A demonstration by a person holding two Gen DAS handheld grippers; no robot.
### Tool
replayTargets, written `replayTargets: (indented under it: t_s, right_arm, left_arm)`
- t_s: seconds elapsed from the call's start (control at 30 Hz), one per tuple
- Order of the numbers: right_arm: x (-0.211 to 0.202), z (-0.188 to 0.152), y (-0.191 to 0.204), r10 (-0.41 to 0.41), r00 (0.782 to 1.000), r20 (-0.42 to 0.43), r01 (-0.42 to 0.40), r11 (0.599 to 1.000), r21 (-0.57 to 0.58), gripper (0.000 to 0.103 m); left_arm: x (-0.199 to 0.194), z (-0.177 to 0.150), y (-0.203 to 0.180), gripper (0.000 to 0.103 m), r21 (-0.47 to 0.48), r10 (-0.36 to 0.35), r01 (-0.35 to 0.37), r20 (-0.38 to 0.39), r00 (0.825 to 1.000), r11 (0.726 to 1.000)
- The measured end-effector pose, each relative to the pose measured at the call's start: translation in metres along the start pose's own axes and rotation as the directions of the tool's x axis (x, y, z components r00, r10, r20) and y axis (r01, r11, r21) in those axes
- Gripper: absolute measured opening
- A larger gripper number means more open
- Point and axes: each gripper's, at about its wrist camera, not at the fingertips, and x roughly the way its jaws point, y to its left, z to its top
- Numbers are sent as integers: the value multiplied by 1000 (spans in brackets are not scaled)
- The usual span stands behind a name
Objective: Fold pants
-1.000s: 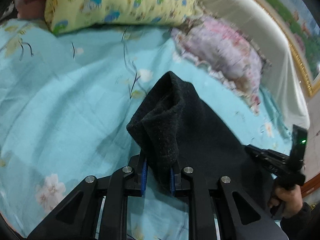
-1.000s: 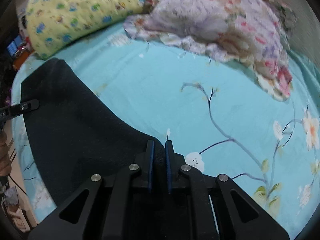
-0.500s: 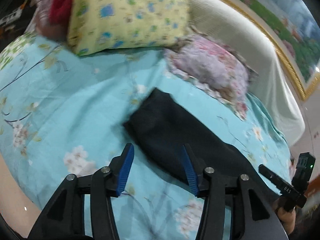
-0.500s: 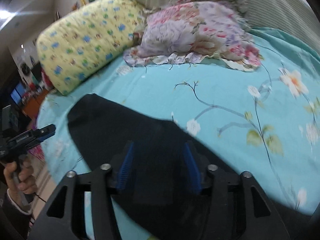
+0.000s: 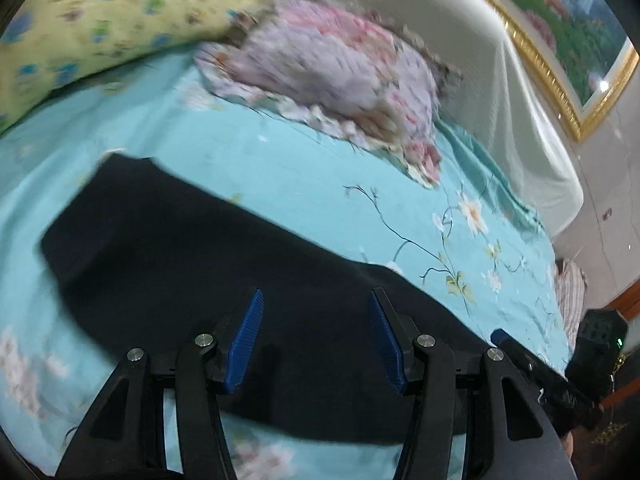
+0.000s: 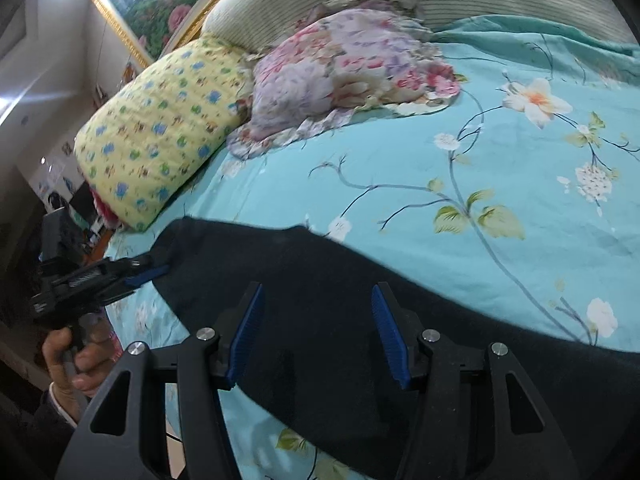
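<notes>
Left wrist view: we count one pair of black fleece pants (image 5: 224, 264), lying flat in a long band across the near part of the turquoise floral bedsheet (image 5: 328, 184). The left gripper (image 5: 316, 328) hangs over the pants, jaws spread wide, nothing between them. The right gripper (image 5: 536, 372) shows at the lower right edge; from here we cannot tell its jaws. Two pillows at the head: one yellow printed pillow (image 5: 112, 20), one pink-and-lilac ruffled pillow (image 5: 332, 76).

Right wrist view: the right gripper (image 6: 316, 328) has jaws apart above the pants (image 6: 360, 320). Only here we see the person's left hand (image 6: 76, 356) on the handle.
</notes>
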Motion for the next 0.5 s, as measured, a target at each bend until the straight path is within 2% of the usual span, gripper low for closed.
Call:
replayTargets:
  t_s: [0.1,0.2,0.27,0.5]
  right_arm:
    - [-8,5,0,-22,1000,-8,22,1000,12,57]
    - [-26,0,0,-50,999,-12,50,998,42,57]
    - [-42,-8,-2,-45,999,-2,45,995,83,57]
    - [-81,-56,-27,-130,990,49,119,976,183,61]
  left_arm:
    - [22,14,-25,55,15,-15,16,-81,997,1000]
    - [41,17,-58,55,100,-20,35,-143,990,994]
    - [56,14,-81,55,155,-56,84,-180,982,984]
    - [82,-12,-141,55,278,-180,236,-215,960,931]
